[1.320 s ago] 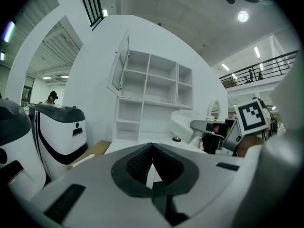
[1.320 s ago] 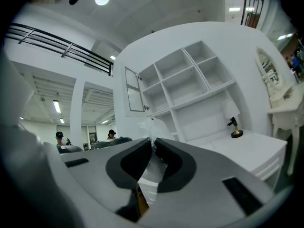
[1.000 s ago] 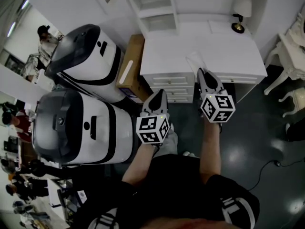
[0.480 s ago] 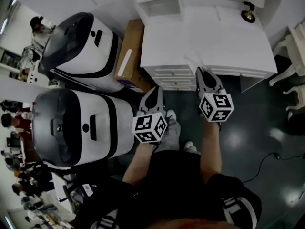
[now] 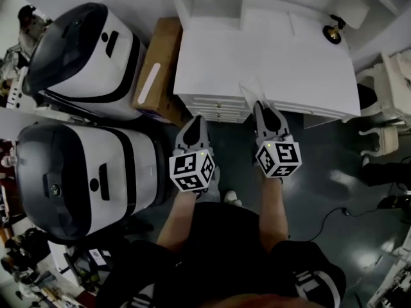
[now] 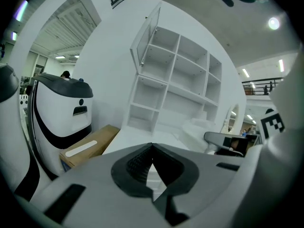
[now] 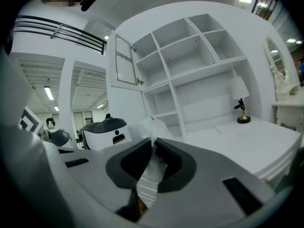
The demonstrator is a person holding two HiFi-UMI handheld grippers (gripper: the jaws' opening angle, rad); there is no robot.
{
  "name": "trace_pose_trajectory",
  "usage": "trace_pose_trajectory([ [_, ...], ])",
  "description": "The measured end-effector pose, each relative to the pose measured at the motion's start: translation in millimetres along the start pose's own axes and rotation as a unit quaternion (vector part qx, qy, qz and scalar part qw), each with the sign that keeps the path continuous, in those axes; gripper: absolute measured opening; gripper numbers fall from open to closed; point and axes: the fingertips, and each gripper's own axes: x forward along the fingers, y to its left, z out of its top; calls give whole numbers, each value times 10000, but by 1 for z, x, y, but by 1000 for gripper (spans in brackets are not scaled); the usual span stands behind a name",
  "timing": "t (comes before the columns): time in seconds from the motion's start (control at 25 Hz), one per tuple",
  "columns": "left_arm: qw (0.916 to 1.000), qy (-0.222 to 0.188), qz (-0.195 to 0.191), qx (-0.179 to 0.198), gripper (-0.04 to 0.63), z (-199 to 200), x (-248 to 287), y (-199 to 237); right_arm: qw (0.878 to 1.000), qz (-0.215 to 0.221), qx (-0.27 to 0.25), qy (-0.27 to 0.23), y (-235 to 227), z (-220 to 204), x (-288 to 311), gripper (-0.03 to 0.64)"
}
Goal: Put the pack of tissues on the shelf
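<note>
Over the dark floor just before the white desk [image 5: 289,63], the person holds both grippers out side by side, fingers pointing at the drawer front. The right gripper [image 7: 153,141] has its fingers pinched almost together on the pack of tissues [image 7: 149,177]: the clear wrapper is clamped between the pads, and its crinkled end sticks out past the fingertips above the desk's near edge. The left gripper [image 6: 152,147] is closed with its fingertips meeting and nothing between them. At the back of the desk rises the white shelf [image 7: 204,70], its open compartments bare, with one glazed door swung open on its left side. A small lamp [image 5: 332,32] with a brass base stands on the desk's far right corner. A cardboard box [image 5: 154,69] lies against the desk's left side, next to two large white-and-black machines [image 5: 83,50].
</note>
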Motion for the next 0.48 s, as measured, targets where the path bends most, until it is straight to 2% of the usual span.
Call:
trace_pose_trajectory([
  [0.24,10000,33,75,9,9,11,34,25,9994,240,-151,216,20,0,43,38],
  [0.48,9998,49,44,178,9,30,67,50,9986,452,-119,256,48,1,85,38],
])
